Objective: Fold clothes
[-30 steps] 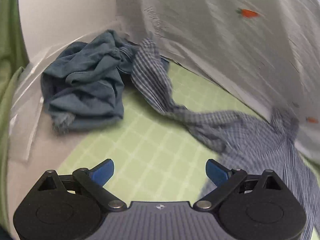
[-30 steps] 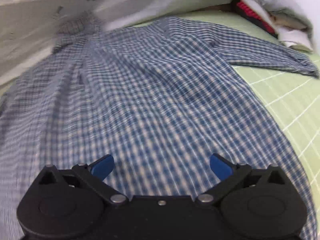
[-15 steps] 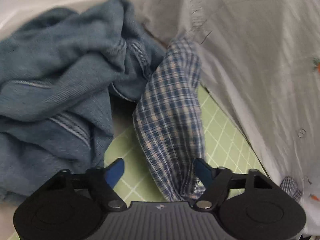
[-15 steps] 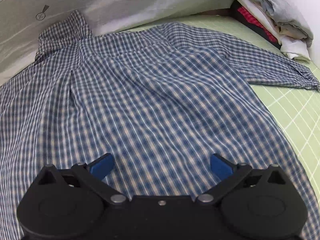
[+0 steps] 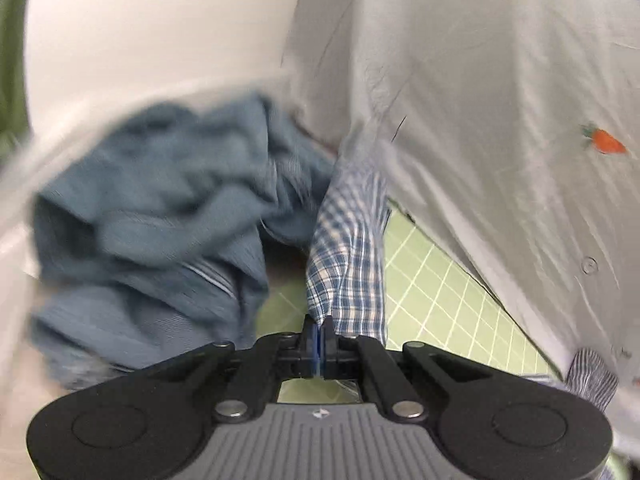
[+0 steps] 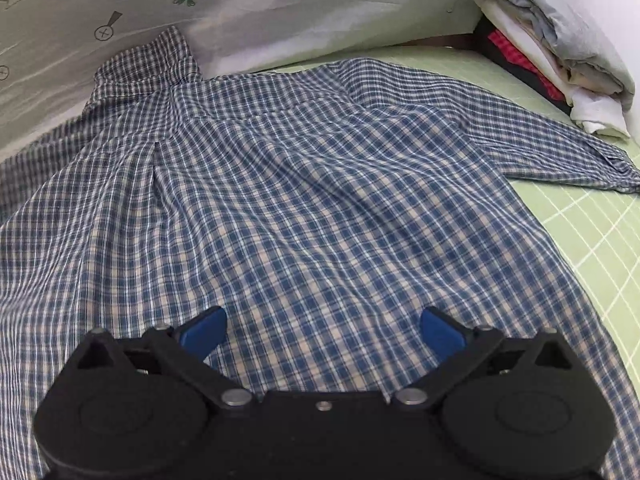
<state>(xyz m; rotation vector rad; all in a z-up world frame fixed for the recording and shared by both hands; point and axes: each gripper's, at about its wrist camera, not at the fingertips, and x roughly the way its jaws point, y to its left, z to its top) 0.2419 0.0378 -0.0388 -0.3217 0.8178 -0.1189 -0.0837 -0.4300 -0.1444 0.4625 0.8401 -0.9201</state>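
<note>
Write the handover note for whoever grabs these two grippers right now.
Left gripper: shut on the checked shirt's sleeve, beside the crumpled blue garment.
Right gripper: open, fingers apart over the checked shirt, holding nothing.
Shirt lies spread on the green grid mat, collar against the white carrot-print sheet; the other sleeve stretches toward the folded stack.
Done: sleeve gripped. Left: no fold made yet; bring the sleeve across, then fold the body. Blue garment still unfolded.

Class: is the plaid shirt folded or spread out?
Spread out: the plaid shirt lies flat on the green mat, back up, one sleeve extended.
</note>
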